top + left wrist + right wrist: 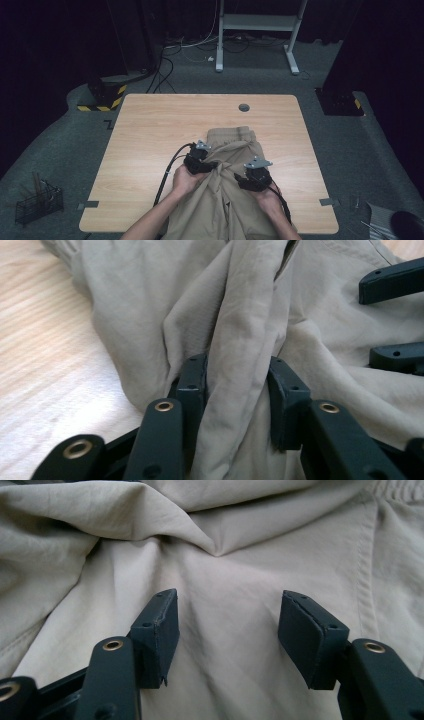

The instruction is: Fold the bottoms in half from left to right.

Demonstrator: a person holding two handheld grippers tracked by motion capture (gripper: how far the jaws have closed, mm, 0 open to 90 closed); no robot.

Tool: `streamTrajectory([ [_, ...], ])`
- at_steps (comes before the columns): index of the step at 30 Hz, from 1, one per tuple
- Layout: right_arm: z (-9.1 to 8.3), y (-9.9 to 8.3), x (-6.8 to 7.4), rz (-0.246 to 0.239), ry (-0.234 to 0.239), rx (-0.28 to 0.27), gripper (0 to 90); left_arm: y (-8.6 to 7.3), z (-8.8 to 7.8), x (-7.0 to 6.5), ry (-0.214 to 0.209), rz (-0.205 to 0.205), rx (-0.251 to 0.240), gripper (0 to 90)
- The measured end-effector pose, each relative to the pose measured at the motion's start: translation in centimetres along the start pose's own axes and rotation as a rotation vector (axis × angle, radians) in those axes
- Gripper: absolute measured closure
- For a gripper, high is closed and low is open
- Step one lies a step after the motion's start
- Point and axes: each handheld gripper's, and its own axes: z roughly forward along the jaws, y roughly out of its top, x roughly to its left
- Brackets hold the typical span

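Wooden table (pixel 150 130), beige trousers (pixel 235 145) at its near edge. On them, left gripper (pixel 239 385) pinching a cloth fold. Just beside, right gripper (pixel 227 630) pointed down, jaws apart, ungripped.

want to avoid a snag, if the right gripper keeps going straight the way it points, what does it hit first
Most likely the beige trousers: the right gripper stands open with smooth cloth right ahead between its jaws, and a raised fold behind that. How close the cloth lies is hard to judge.

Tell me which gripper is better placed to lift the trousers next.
Probably the left. The left gripper already has a raised fold of the trousers between its pads, pinched on both sides. The right gripper stands open over flat cloth, gripping nothing.
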Motion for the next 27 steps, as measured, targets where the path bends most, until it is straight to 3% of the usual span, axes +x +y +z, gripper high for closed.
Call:
streamTrajectory([
  [2, 0.5, 0.6, 0.0, -0.007, 0.008, 0.005, 41.0, 0.0, -0.1, 0.5, 0.000, -0.016, -0.005, 66.5],
  [3, 1.1, 1.2, 0.2, -0.015, 0.014, 0.011, 41.0, -0.1, -0.2, 0.7, 0.012, -0.006, -0.006, 67.4],
  [4, 1.3, 1.5, 0.2, -0.019, 0.015, 0.013, 41.0, -0.1, -0.3, 0.9, 0.050, 0.023, -0.005, 67.5],
  [7, 2.4, 2.5, 0.4, -0.031, 0.026, 0.010, 41.0, -0.2, -0.4, 1.3, 0.083, 0.022, -0.010, 67.5],
  [11, 3.2, 3.3, 0.7, -0.034, 0.031, 0.013, 41.0, 0.1, -0.7, 2.5, 0.089, 0.003, 0.009, 68.0],
  [15, 4.5, 4.7, 1.0, -0.045, 0.037, 0.020, 41.0, 0.6, -0.8, 3.9, 0.102, -0.017, 0.026, 69.2],
  [19, 6.2, 6.4, 1.2, -0.052, 0.045, 0.026, 41.2, 2.0, -0.4, 5.4, 0.158, 0.019, 0.080, 69.3],
  [27, 8.5, 8.6, 0.9, -0.050, 0.042, 0.027, 41.1, 3.5, 0.2, 7.5, 0.203, -0.019, 0.098, 69.1],
])
